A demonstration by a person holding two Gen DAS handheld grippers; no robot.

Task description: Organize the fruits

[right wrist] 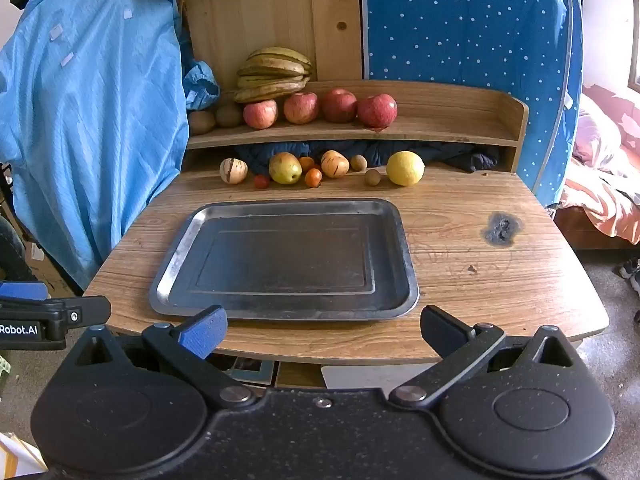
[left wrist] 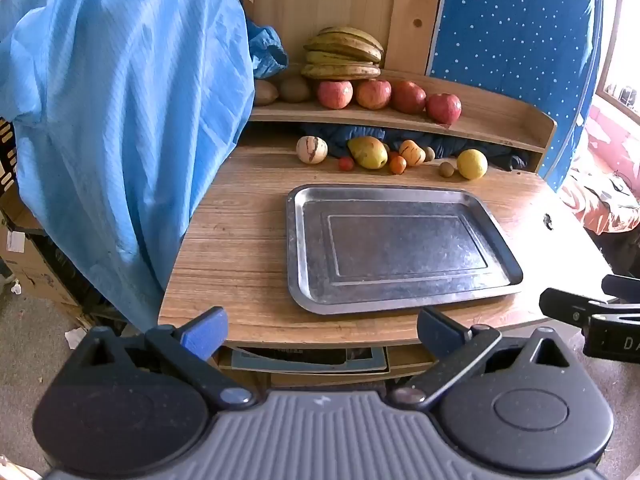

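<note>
Left wrist view: the left gripper (left wrist: pixel 322 330) hangs over the near edge of the wooden table (left wrist: pixel 240 240), jaws spread wide and holding nothing. A metal tray (left wrist: pixel 304 240) lies flat ahead; behind it a row of small fruits includes a lemon (left wrist: pixel 472 164) and a pear (left wrist: pixel 368 153). Apples (left wrist: pixel 374 94) and bananas (left wrist: pixel 344 54) sit on the shelf (left wrist: pixel 492 120) above. Right wrist view: the right gripper (right wrist: pixel 324 330) is likewise fully spread and holds nothing, near the tray's front rim. A dark burn mark (right wrist: pixel 500 230) lies right of the tray.
</note>
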